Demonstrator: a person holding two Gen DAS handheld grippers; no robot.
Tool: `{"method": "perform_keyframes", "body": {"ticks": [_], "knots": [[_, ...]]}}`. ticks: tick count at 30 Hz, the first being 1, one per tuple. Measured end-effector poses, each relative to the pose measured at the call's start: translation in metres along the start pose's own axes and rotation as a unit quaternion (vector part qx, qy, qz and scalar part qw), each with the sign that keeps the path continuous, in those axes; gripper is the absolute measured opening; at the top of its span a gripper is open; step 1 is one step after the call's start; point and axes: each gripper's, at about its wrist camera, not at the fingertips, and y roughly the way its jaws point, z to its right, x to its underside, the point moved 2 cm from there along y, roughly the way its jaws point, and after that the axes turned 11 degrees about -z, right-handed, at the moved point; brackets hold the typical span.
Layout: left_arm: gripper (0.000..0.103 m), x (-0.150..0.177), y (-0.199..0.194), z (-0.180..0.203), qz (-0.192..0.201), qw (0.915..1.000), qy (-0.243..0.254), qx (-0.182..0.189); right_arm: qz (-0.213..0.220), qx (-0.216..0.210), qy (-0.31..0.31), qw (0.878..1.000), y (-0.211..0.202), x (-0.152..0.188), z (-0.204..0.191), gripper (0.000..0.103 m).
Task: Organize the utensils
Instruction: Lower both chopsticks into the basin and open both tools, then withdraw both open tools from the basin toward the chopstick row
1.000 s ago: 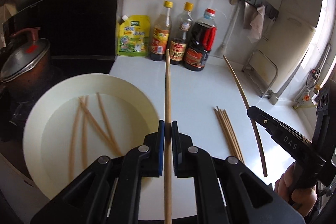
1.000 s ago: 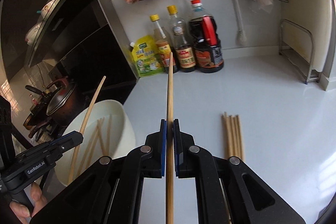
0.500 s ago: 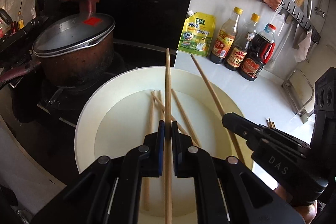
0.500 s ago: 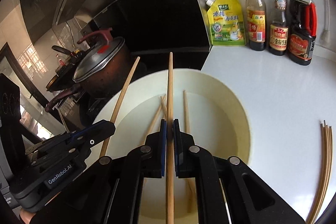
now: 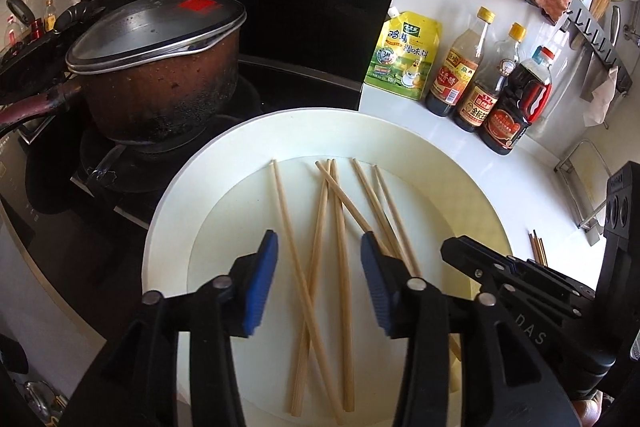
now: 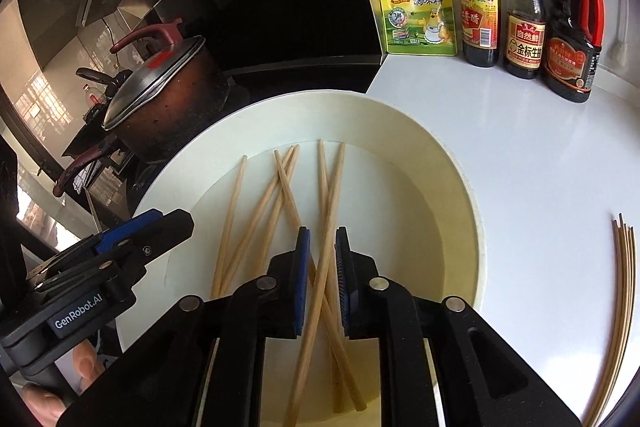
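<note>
A wide cream bowl (image 5: pixel 280 119) (image 6: pixel 320 95) holds several wooden chopsticks (image 5: pixel 337 219) (image 6: pixel 230 227), lying crossed on its floor. My left gripper (image 5: pixel 318 255) hangs over the bowl with its jaws opening and nothing between its blue pads; in the right wrist view the left gripper (image 6: pixel 168 231) shows at lower left. My right gripper (image 6: pixel 322 259) is beside it over the bowl, its jaws opening by a narrow gap. One tilted chopstick (image 6: pixel 334 179) runs loosely through that gap, and the pads do not press it. The right gripper (image 5: pixel 452 249) also shows at the right of the left wrist view.
More chopsticks (image 6: pixel 624 267) (image 5: pixel 536 247) lie on the white counter right of the bowl. A lidded brown pot (image 5: pixel 160 67) (image 6: pixel 160 99) sits on the stove at left. A yellow pouch (image 6: pixel 418 7) and three sauce bottles (image 5: pixel 480 75) stand by the back wall.
Both grippers swung left from the counter to above the bowl, each carrying one chopstick. Both jaws have since parted, and those chopsticks now lie among the others in the bowl.
</note>
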Motion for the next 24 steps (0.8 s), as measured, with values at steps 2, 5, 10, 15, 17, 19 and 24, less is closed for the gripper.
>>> {"method": "perform_keyframes", "body": {"ticks": [2, 5, 10, 15, 17, 19, 24], "knots": [[0.045, 0.003, -0.004, 0.002, 0.005, 1.0, 0.001, -0.001, 0.006, 0.0, 0.004, 1.0, -0.005, 0.005, 0.002, 0.013], [0.051, 0.009, -0.012, 0.005, 0.012, 0.9999, 0.003, -0.006, 0.022, 0.003, 0.003, 1.0, -0.016, 0.009, 0.005, 0.014], [0.055, 0.02, -0.023, 0.01, 0.018, 0.9998, 0.002, -0.005, 0.045, 0.01, 0.005, 0.999, -0.038, 0.023, 0.009, 0.021], [0.059, 0.033, -0.027, 0.026, 0.015, 0.9998, 0.009, 0.004, 0.059, 0.021, 0.008, 0.998, -0.059, 0.038, 0.021, 0.027], [0.06, 0.039, -0.028, 0.035, 0.012, 0.9998, 0.014, 0.01, 0.064, 0.028, 0.01, 0.997, -0.067, 0.045, 0.026, 0.028], [0.062, 0.044, -0.029, 0.045, 0.01, 0.9997, 0.018, 0.014, 0.068, 0.03, 0.014, 0.997, -0.075, 0.053, 0.033, 0.028], [0.068, 0.057, -0.034, 0.075, 0.013, 0.9988, 0.04, 0.024, 0.081, 0.043, 0.031, 0.995, -0.099, 0.072, 0.057, 0.035]]}}
